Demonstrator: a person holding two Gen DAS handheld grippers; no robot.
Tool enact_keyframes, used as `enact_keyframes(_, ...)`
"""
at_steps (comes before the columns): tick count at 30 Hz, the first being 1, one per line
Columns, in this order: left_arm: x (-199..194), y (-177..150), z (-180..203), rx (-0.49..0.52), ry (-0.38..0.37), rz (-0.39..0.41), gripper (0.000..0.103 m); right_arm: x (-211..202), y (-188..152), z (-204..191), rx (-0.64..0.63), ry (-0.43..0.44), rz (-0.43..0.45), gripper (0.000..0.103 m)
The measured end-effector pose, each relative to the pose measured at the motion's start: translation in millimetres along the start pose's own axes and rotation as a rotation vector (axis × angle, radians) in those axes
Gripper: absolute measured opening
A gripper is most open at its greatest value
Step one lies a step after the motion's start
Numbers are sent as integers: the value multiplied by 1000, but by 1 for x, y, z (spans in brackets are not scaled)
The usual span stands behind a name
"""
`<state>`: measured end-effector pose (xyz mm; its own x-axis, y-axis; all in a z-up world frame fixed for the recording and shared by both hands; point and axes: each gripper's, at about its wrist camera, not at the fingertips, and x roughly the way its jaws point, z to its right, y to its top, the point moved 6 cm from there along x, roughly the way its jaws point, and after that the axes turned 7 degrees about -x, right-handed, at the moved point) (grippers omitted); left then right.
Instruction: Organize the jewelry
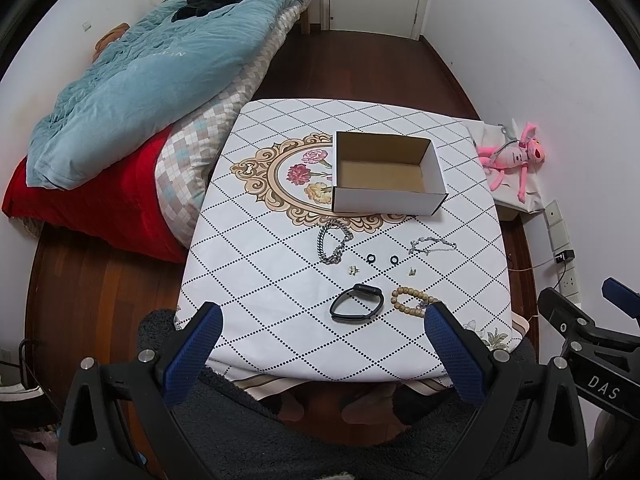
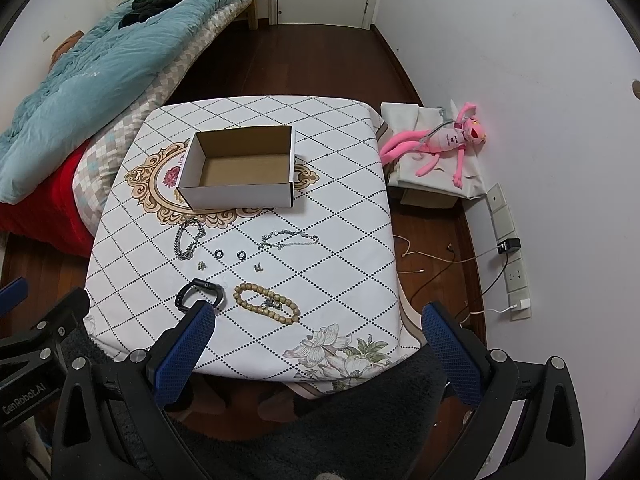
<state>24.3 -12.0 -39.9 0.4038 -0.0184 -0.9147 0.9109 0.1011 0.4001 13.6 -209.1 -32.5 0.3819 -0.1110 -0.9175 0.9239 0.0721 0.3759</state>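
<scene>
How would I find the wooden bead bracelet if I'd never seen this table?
Start at the open cardboard box on the patterned tablecloth, then come toward the near edge, past the silver chains and the two small black rings. The wooden bead bracelet lies in the nearest row, right of the black watch band. It alone is made of round tan beads.

Table: patterned cloth.
On it: box, chain, necklace, 2 rings, watch band, bead bracelet.
</scene>
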Motion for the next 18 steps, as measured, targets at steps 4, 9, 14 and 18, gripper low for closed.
enact_keyframes(4, 0, 0, -1, 1, -1, 1, 103, -1, 1, 1, 1, 0, 2, 103)
enact_keyframes(9, 0, -1, -1, 0, -1, 1, 103, -1, 1, 1, 4, -1, 1, 103)
enact_keyframes(14, 0, -1, -1, 0, -1, 1, 103, -1, 0, 2, 3, -1, 1, 103)
enact_keyframes(18, 0, -1, -1, 0, -5, 0, 103, -1, 0, 2, 3, 0, 1, 103)
